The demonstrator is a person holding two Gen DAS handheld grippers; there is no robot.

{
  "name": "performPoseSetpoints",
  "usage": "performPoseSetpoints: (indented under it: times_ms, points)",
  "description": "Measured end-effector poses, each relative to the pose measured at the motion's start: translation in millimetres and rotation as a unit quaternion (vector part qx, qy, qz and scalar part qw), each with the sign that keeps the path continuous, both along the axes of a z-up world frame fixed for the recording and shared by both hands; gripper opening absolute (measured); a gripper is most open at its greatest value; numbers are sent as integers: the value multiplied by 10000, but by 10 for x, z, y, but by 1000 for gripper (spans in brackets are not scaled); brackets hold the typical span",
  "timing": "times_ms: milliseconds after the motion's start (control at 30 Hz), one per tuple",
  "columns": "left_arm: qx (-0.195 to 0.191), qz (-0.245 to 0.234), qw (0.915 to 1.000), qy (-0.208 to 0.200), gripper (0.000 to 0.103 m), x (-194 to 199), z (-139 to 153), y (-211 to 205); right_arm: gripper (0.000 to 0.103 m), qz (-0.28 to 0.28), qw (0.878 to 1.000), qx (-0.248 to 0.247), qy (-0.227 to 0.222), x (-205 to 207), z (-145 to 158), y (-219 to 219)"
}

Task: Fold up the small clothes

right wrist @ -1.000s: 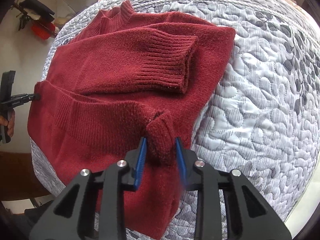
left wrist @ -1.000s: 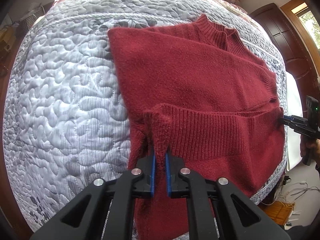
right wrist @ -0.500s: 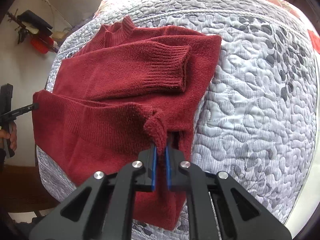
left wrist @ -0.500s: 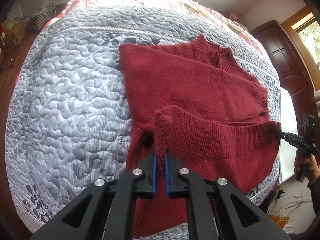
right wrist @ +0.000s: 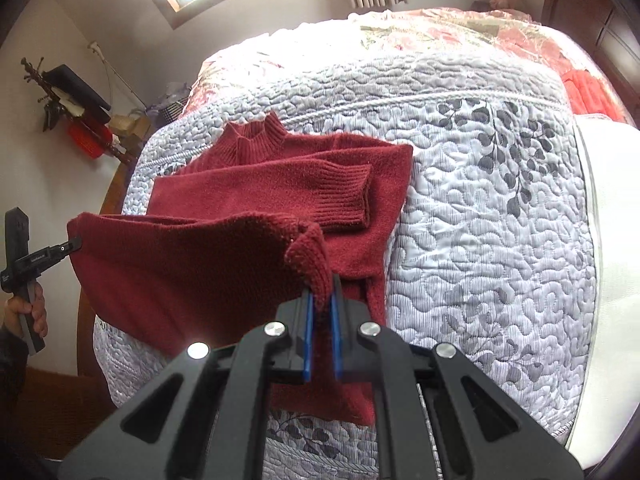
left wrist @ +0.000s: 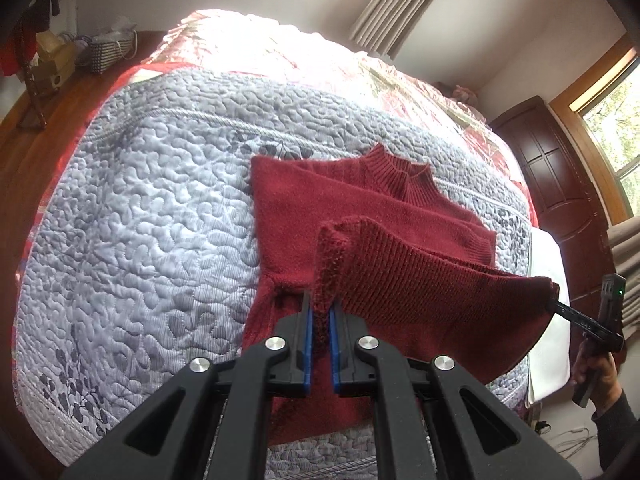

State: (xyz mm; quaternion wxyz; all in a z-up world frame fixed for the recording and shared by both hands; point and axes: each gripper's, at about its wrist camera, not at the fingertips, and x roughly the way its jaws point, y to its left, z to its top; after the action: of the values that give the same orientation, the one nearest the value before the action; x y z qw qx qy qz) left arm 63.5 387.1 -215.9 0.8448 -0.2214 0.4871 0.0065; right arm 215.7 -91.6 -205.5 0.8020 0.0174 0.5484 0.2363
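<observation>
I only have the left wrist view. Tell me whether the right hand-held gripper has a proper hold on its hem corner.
Observer: Yes. In the right wrist view, the right hand-held gripper is shut on the sweater at its hem corner, with knit bunched between the blue pads.
Operator: Report the folded sleeve. The raised hem hides part of it here.
Observer: Its ribbed cuff lies flat across the sweater's chest and stops short of the side edge.

Grey quilted bedspread (left wrist: 152, 240), beige curtain (left wrist: 396, 8), dark wooden door (left wrist: 560, 184), coat rack (right wrist: 60, 96).
</observation>
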Motion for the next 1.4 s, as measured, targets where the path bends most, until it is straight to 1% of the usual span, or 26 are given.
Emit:
performPoseSetpoints:
  times_ms: [167,333,467,567,700,1000,1200,1400]
  points:
    - [-2,35,9993,-367,6,53,313,47,6,-55,9995,158,-280,92,308,12]
    - [77,-79,9979,-632,6,255,522,74,6,-18,9985,209,-508,314,496,71]
    - [139,-199,9967,-771,6,464,632,109,6,46,9974,203,-695,519,605,141]
    - [135,-246,9964,-802,6,640,635,163,6,87,9970,201,-738,688,612,195]
    - [115,-278,9968,-745,6,891,550,245,6,131,9971,158,-733,913,545,276]
    - [16,-214,9984,-519,6,1402,249,439,6,100,9985,132,-526,1424,267,415]
    - [-28,-237,9993,-280,6,1726,19,532,6,109,9993,64,-344,1700,51,500]
    - [-83,-233,9997,-65,6,1959,-218,609,5,42,10000,29,-77,1938,-209,535]
